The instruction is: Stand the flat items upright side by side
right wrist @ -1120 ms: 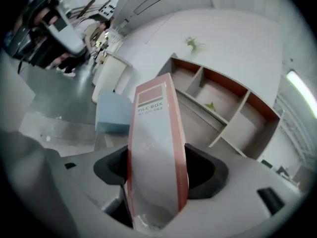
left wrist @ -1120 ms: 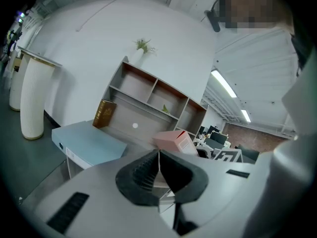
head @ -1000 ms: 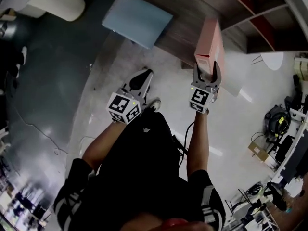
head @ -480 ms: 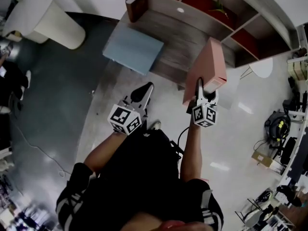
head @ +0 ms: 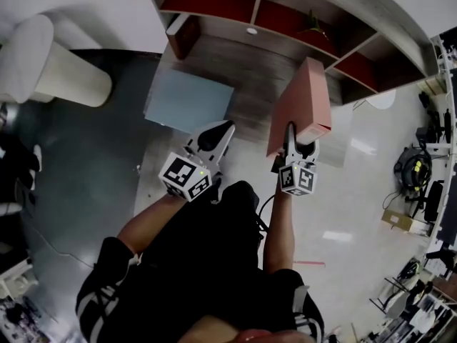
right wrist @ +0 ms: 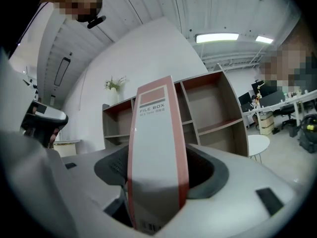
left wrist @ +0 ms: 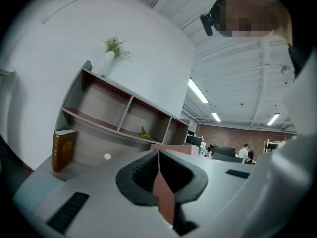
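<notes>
A pink file box [head: 303, 98] is clamped at its near end in my right gripper [head: 294, 133], which holds it in the air in front of the shelf unit [head: 285, 20]. In the right gripper view the box's grey spine [right wrist: 156, 133], marked FILE BOX, stands upright between the jaws of the right gripper [right wrist: 156, 182]. A light blue flat box [head: 189, 100] lies on the wooden bottom board of the shelf. My left gripper [head: 220, 131] hovers just short of its near edge, shut and empty. In its own view the left gripper [left wrist: 159, 155] points at the shelf.
A brown book [left wrist: 63, 149] stands upright at the left end of the bottom shelf, also the brown book [head: 184, 34] seen from above. A small plant [left wrist: 115, 45] tops the shelf. A white cylinder [head: 64, 73] lies at left, a white round table [head: 385, 98] at right.
Both grippers have risen and moved toward the shelf. The right gripper has rolled, turning the pink box with it. The left gripper has come closer to the blue box.
</notes>
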Action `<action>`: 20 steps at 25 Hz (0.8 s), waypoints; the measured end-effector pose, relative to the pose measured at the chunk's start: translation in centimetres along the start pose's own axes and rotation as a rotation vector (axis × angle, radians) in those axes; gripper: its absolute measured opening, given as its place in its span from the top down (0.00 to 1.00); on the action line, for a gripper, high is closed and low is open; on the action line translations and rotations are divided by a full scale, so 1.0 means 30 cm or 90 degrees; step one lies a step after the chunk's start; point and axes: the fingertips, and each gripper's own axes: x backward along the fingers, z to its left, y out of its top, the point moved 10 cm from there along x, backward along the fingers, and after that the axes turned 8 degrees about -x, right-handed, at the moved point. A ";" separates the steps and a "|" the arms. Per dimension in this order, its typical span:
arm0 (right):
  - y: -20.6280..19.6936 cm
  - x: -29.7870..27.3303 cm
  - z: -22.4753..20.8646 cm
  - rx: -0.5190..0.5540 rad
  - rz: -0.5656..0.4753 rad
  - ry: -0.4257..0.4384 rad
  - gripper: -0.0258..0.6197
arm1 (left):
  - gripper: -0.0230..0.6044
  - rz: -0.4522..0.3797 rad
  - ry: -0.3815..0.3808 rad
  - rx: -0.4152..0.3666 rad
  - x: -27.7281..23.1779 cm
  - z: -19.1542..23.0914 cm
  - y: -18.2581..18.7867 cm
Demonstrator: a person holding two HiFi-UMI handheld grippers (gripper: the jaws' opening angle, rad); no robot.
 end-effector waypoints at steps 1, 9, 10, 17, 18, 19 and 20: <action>-0.005 -0.014 0.000 0.001 -0.006 -0.004 0.47 | 0.92 -0.001 -0.008 -0.003 -0.013 0.020 0.010; -0.055 -0.100 -0.035 0.002 -0.022 -0.035 0.47 | 0.92 0.013 -0.052 -0.002 -0.135 0.107 -0.001; -0.063 -0.105 -0.043 0.005 -0.022 -0.037 0.47 | 0.92 0.016 -0.058 -0.002 -0.152 0.107 -0.010; -0.072 -0.181 -0.095 0.043 -0.032 -0.035 0.47 | 0.92 0.024 -0.092 0.001 -0.280 0.117 -0.041; -0.075 -0.193 -0.101 0.048 -0.032 -0.036 0.47 | 0.92 0.026 -0.097 -0.002 -0.296 0.119 -0.043; -0.080 -0.200 -0.106 0.053 -0.029 -0.038 0.47 | 0.92 0.027 -0.101 -0.005 -0.308 0.120 -0.045; -0.088 -0.203 -0.110 0.058 -0.024 -0.039 0.47 | 0.92 0.028 -0.103 -0.007 -0.317 0.119 -0.047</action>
